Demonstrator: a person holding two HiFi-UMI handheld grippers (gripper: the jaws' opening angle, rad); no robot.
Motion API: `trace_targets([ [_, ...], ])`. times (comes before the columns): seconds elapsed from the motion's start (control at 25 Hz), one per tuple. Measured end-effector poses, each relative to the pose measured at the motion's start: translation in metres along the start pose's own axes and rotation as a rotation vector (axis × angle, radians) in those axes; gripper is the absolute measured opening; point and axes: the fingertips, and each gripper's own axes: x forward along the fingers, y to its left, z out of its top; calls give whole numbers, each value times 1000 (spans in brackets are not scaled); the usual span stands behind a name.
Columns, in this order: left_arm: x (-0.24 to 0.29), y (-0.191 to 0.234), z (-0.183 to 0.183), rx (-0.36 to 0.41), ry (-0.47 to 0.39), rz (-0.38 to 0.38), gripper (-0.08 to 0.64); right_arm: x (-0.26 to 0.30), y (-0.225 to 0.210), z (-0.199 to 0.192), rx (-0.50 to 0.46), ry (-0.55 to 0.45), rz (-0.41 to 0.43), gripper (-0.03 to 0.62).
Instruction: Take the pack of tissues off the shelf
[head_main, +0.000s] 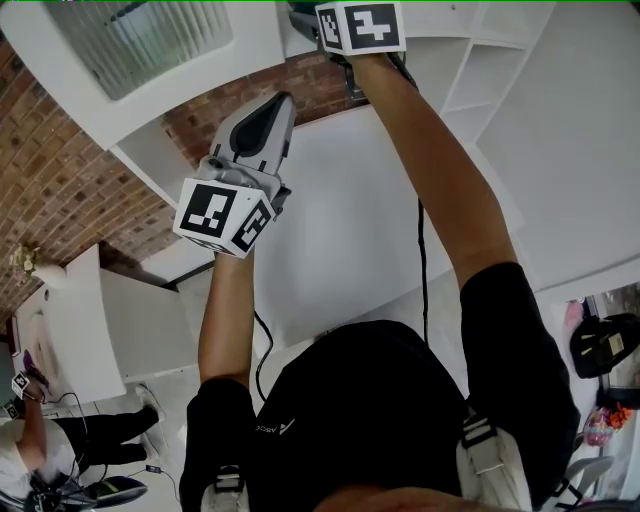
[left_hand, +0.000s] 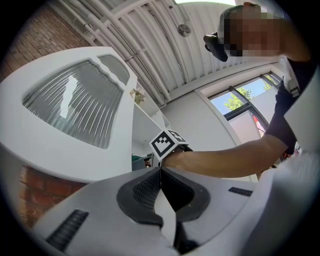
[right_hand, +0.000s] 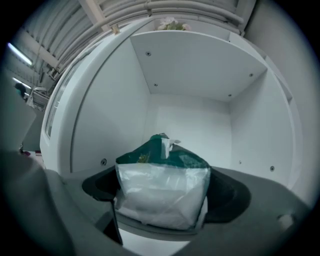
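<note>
None of the lifting done yet, judging from how things lie now. In the right gripper view, seen upright on the floor of a white shelf (right_hand: 187, 120) compartment: the pack of tissues (right_hand: 160, 175), green across the top and clear wrap below, neither raised nor drawn out. Reaching roughly level into that compartment with the right gripper (right_hand: 164, 200), its fingers (right_hand: 97, 182) spread wide, one on either side of the pack and close against its flanks. No dent or squeeze to be seen in the wrap, so read as framing the pack, not clamping it. Impossible to say whether just touching at the sides or a little apart.

Raised beside the shelf unit with the left gripper (left_hand: 160, 175), its fingers (left_hand: 142, 192) pressed together on nothing. No part in the job at present, by the look of it.

By way of judgement: the reach as good as finished, the pack well lined up between the fingers. Remaining: closing on the pack firmly enough to hold the soft wrap, lifting it clear of the shelf floor, then drawing it out through the open front of the compartment. Worth minding the soft, yielding sides, likely to give under pressure and slip if pinched too lightly.
</note>
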Motion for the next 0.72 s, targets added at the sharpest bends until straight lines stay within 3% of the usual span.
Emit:
trace_targets([
  [0.24, 6, -5, -8, -13, 5, -15, 0, -1, -3, -5, -31, 24, -14, 487],
  [0.44, 9, -13, -12, -20, 10, -21, 0, -11, -7, -5, -62, 3, -11, 371],
  [0.72, 8, -15, -12, -11, 17, -12, 0, -24, -7, -3, -68, -63, 27, 327],
])
